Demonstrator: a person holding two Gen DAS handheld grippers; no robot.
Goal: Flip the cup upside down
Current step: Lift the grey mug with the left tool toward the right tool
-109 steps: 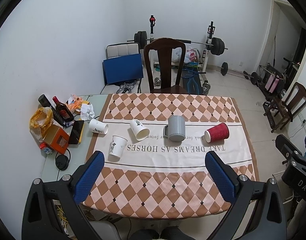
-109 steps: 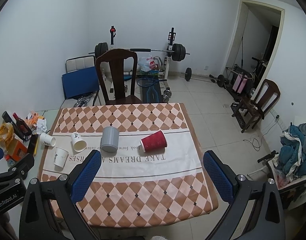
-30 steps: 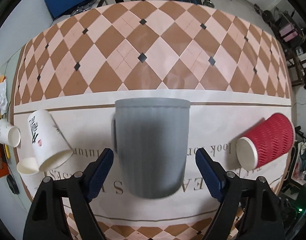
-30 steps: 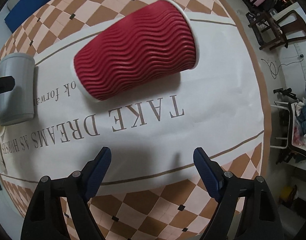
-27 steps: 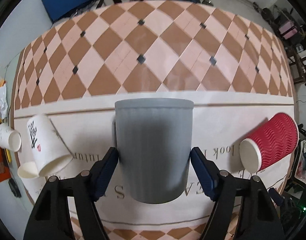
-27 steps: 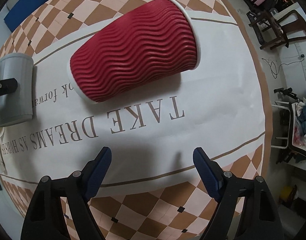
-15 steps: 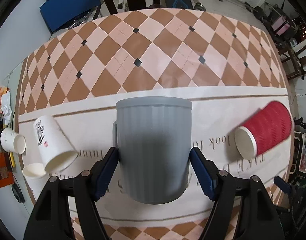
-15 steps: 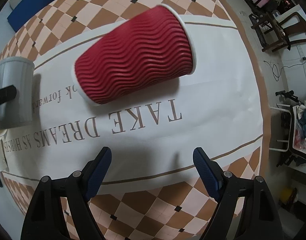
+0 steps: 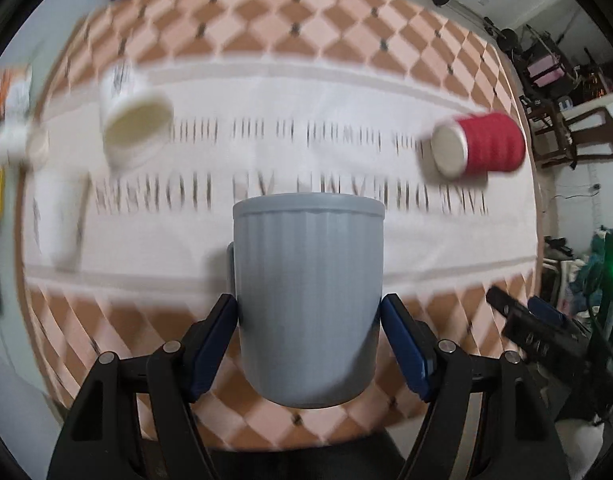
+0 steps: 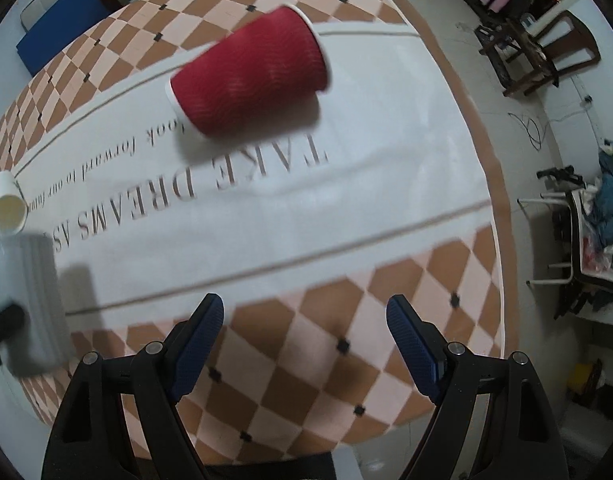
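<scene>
Grey ribbed mug point(image 9: 308, 300) clamped between the two blue pads of the left gripper point(image 9: 308, 344), one pad pressed to each side wall. Long axis runs straight away from the camera along the fingers; wider rimmed end points forward, rounded narrower end sits nearest the lens. Handle point(image 9: 229, 258) just visible on its left side. Mug appears held above the near checkered part of the tablecloth point(image 9: 266, 80), with its shadow on the cloth; whether it touches the cloth cannot be told. Same mug shows at the far left edge of the right wrist view point(image 10: 24, 304).

Right gripper point(image 10: 306, 336): jaws apart, holding nothing, hovering over the near checkered border.

Cups counted: one grey mug; one red ripple paper cup point(image 10: 248, 70) lying on its side on the white printed band, long axis roughly across the table; three white paper cups in the left wrist view, one lying with mouth toward the camera point(image 9: 132, 130), one at the left edge point(image 9: 16, 146), one blurred nearer the front point(image 9: 60, 220). Left view is motion-blurred.
</scene>
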